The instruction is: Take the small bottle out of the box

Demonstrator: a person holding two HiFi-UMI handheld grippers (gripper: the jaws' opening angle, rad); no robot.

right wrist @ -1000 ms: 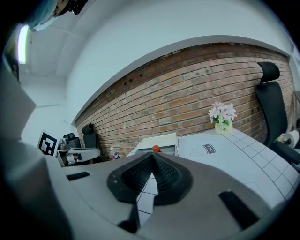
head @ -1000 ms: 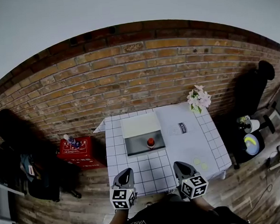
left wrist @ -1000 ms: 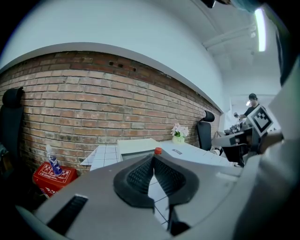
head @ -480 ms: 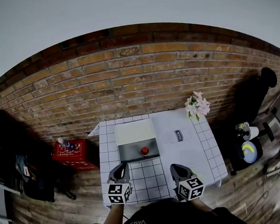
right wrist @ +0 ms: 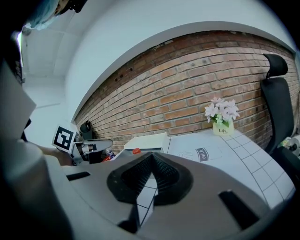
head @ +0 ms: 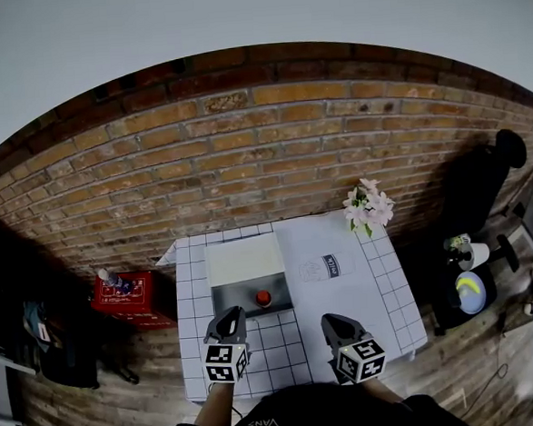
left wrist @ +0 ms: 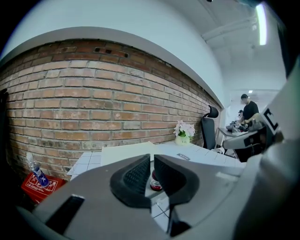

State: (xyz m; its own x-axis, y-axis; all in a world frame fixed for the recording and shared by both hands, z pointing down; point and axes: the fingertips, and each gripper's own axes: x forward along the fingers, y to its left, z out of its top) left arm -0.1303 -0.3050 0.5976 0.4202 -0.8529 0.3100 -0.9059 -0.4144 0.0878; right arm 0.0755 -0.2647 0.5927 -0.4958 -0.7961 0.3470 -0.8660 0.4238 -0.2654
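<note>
A small bottle (head: pixel 263 298) with a red cap stands upright in the grey well of an open box (head: pixel 244 259), whose white lid lies back toward the wall. The box sits on the left half of a checked table (head: pixel 382 300). My left gripper (head: pixel 232 314) is shut and empty, just in front of the box's near edge. In the left gripper view the bottle (left wrist: pixel 155 182) shows right behind the closed left gripper (left wrist: pixel 151 161). My right gripper (head: pixel 330 321) is shut and empty, to the right of the box. Its own view shows the right gripper (right wrist: pixel 152 157) and the red cap (right wrist: pixel 136 151).
A pot of pink flowers (head: pixel 366 208) stands at the table's far right corner, and a "milk" label (head: pixel 330 267) lies flat mid-table. A red crate (head: pixel 127 297) with a water bottle sits on the floor to the left. A black chair (head: pixel 483 179) and a stool are to the right. A brick wall lies behind.
Both grippers have come forward over the table toward the box, still shut. The left one now sits close to the box's near edge. The bottle has not moved in the box.
</note>
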